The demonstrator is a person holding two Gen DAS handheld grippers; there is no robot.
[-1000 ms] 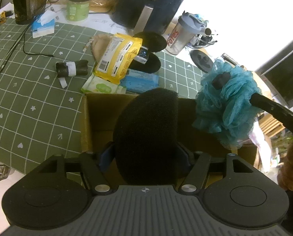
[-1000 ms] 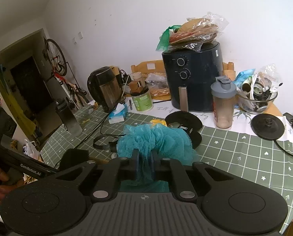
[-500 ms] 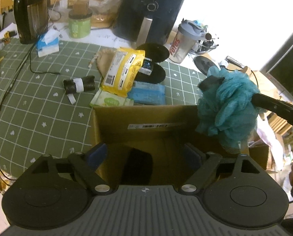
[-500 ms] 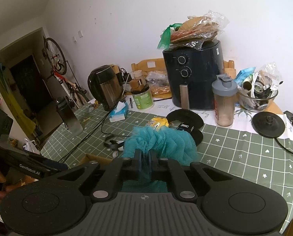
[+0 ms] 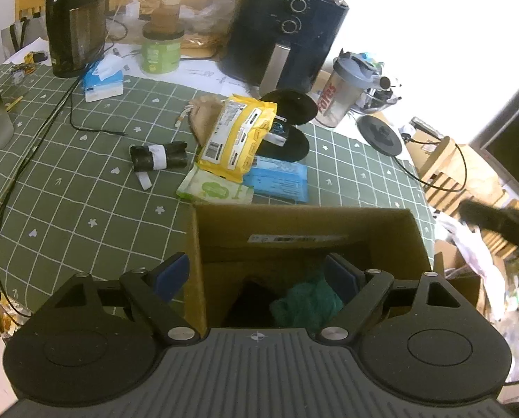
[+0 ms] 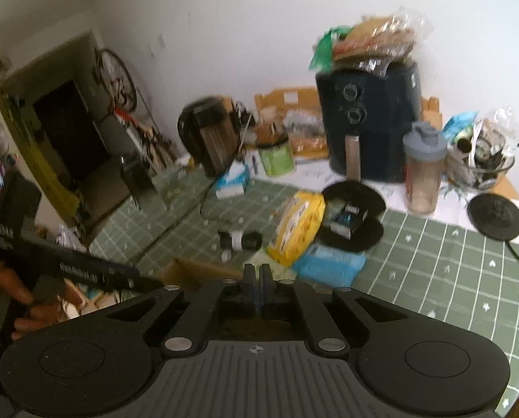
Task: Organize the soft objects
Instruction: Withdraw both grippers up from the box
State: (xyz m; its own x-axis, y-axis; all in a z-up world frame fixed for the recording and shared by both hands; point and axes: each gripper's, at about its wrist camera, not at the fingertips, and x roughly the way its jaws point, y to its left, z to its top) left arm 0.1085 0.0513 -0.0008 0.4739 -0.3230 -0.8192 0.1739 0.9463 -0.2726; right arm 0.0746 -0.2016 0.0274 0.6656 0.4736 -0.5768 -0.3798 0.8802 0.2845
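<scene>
The left tool (image 5: pixel 257 277) pointed steeply down over the open brown cardboard box (image 5: pixel 304 223) with its blue-padded fingers (image 5: pixel 172 273) spread wide and nothing between them, one finger outside the box's left wall and the other inside. Down in the box, below and between those fingers, lay the teal mesh bath pouf (image 5: pixel 308 301), with the black foam sponge (image 5: pixel 250 301) touching it on its left. The right tool (image 6: pixel 257 280), seen in a blurred frame, was tilted less steeply above the box's near edge (image 6: pixel 189 270), its fingers pressed together with nothing between them; a hand (image 6: pixel 5 292) gripped the other tool's black handle at the left of that view. Beyond the box's far wall, on the green grid-patterned cloth of the bench (image 5: pixel 67 188), sat a pale green wipes packet (image 5: pixel 214 188) and a blue wipes packet (image 5: pixel 278 179) just beside the box, with a yellow plastic packet (image 5: pixel 236 137) leaning on top of them. Farther back from the box were a black rolled bundle with a white band (image 5: pixel 158 155), a flat black round pad (image 5: pixel 285 139), a tan drawstring pouch (image 5: pixel 203 118), a dark blue air fryer (image 5: pixel 283 28), a clear shaker bottle with a grey lid (image 5: pixel 346 92), a black electric kettle (image 5: pixel 74 21) and a green-labelled jar (image 5: pixel 161 52). A black cable (image 5: pixel 32 146) ran across the cloth to the left of the box.
</scene>
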